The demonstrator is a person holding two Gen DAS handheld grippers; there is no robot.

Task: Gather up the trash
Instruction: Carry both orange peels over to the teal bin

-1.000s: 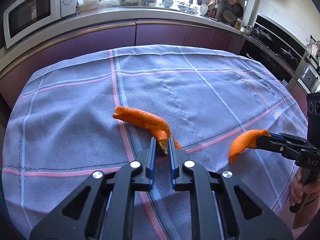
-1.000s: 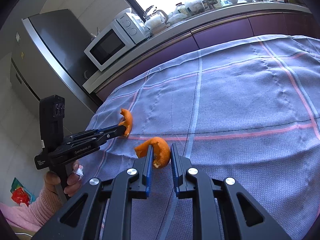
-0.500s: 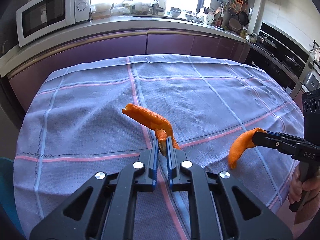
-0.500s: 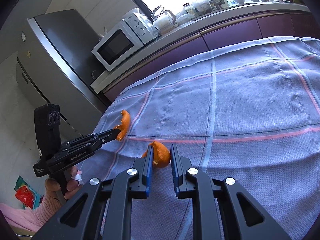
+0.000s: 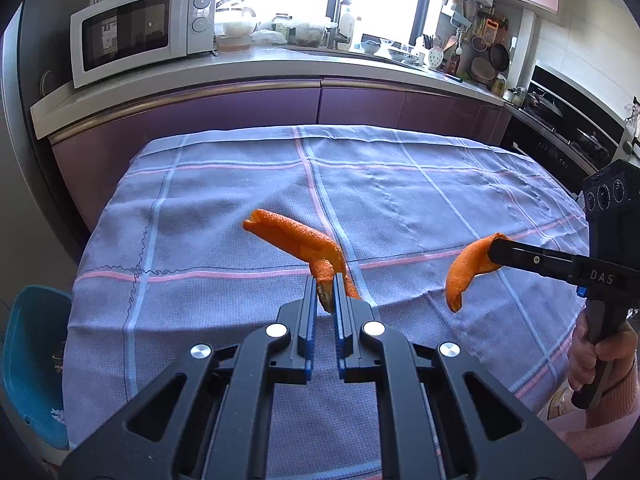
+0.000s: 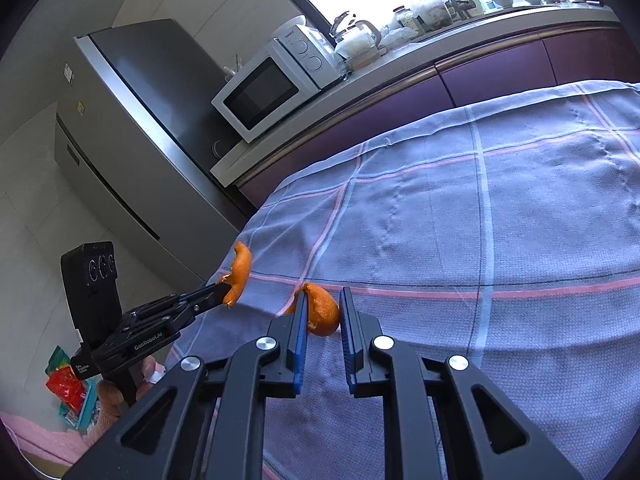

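Right now both grippers are up off the checked tablecloth (image 5: 240,200), each nearly closed on a bit of orange peel: left gripper (image 5: 325,286) pinches the long curled peel (image 5: 292,236), right gripper (image 6: 323,308) clamps the short peel (image 6: 320,312). Both peels hang clear of the cloth, well apart, the left one near the table's left edge w/ a blue bin (image 5: 32,360) just past it. Cloth ahead lies bare to the purple cabinets (image 5: 240,112).

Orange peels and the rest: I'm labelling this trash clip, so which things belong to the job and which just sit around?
Job:
- long peel in left tongs
- curled peel in right tongs

Just there:
- tablecloth
- microwave
- fridge
- blue chair
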